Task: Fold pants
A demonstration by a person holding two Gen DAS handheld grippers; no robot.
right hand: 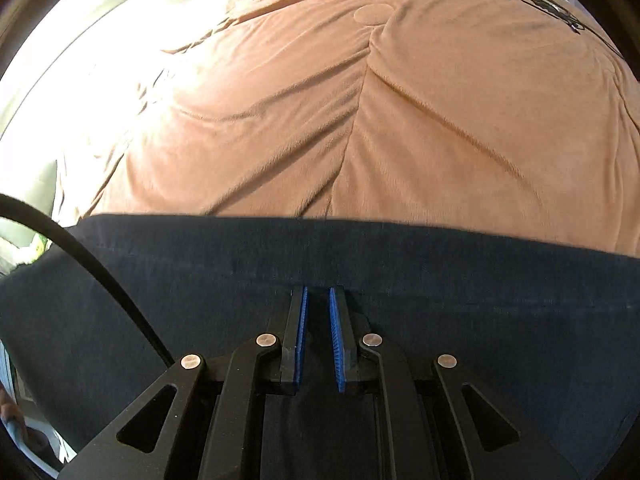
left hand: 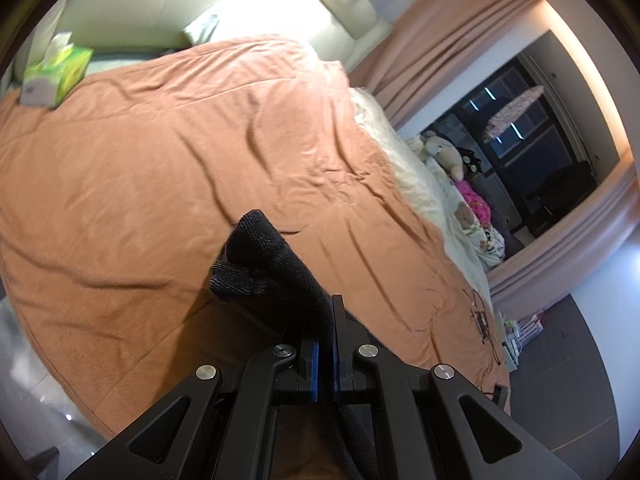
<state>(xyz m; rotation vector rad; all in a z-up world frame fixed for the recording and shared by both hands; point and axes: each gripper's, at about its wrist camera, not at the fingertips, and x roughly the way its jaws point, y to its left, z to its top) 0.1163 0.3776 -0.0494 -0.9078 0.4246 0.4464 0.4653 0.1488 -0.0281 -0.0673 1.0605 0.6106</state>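
- Here the left gripper (left hand: 326, 312) is clamped on a bunched fold of the dark pants (left hand: 260, 264); its blue pads (left hand: 316, 364) stand nearly together with a strip of the cloth pinched between them.
- Only the left wrist view shows this bunch: a rolled, ribbed-looking end of the pants rises ahead of the fingertips, over the orange blanket (left hand: 160, 160).
- The right wrist view shows the pants (right hand: 440, 280) differently, as a broad dark band lying flat across the orange blanket (right hand: 360, 120), with a straight far edge running from side to side.
- The right gripper (right hand: 318, 292) points down at this band; its blue pads (right hand: 301, 332) stand a little apart, and whether they nip any cloth cannot be told, since the dark fabric lies under and around them.
- A black cable (right hand: 100, 272) curves across the left of the right wrist view, over the pants.
- Only the left wrist view takes in the room: a green tissue box (left hand: 56, 72) at the far end of the blanket, a pale headboard (left hand: 200, 0), pink curtains (left hand: 440, 36), a dark window (left hand: 540, 140) and soft toys (left hand: 444, 152) beside the bed.
- A dark embroidered motif on the blanket shows in both views (left hand: 480, 320) (right hand: 552, 8).
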